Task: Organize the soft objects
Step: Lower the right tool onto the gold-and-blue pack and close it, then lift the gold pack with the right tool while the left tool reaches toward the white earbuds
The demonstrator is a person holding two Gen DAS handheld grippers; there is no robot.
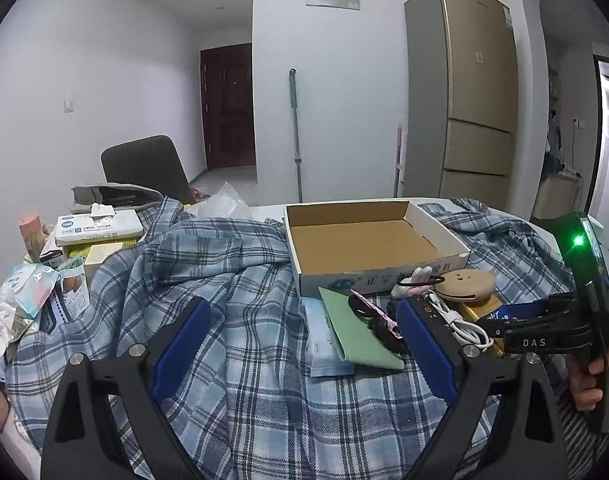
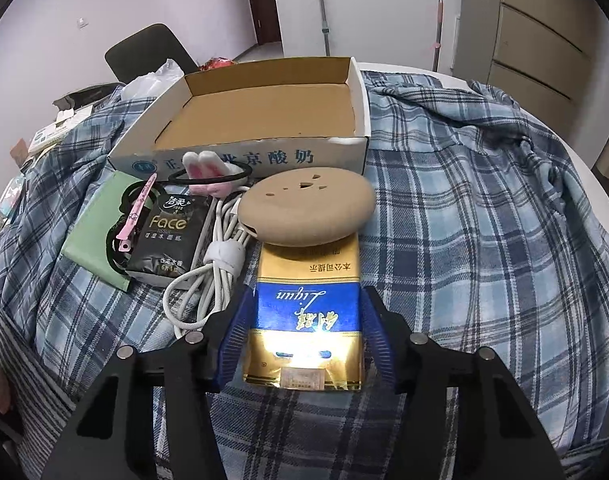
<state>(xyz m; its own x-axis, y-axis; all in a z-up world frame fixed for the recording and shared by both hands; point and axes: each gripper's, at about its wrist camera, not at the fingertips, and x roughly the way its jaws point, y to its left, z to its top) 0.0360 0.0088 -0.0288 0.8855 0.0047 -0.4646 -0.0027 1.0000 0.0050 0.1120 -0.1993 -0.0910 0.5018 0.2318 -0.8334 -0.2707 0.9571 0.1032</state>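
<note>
Between the blue pads of my right gripper (image 2: pixel 304 336) lies a gold and blue packet (image 2: pixel 309 316), flat on the plaid cloth (image 2: pixel 484 216); the pads sit against both its sides, pinching it. On the packet's far end rests a tan round pouch (image 2: pixel 306 210). Just to its left lie a coiled white cable (image 2: pixel 220 256), a black tissue pack (image 2: pixel 166 236) with a pink hair clip (image 2: pixel 134 214) beside it on a green pouch (image 2: pixel 92 232), and a black hair tie with pink bunny ears (image 2: pixel 208 174). Behind them stands an empty cardboard box (image 2: pixel 240 158). I hold my left gripper (image 1: pixel 304 340) spread wide over the cloth with nothing between its pads, the green pouch just past them.
</note>
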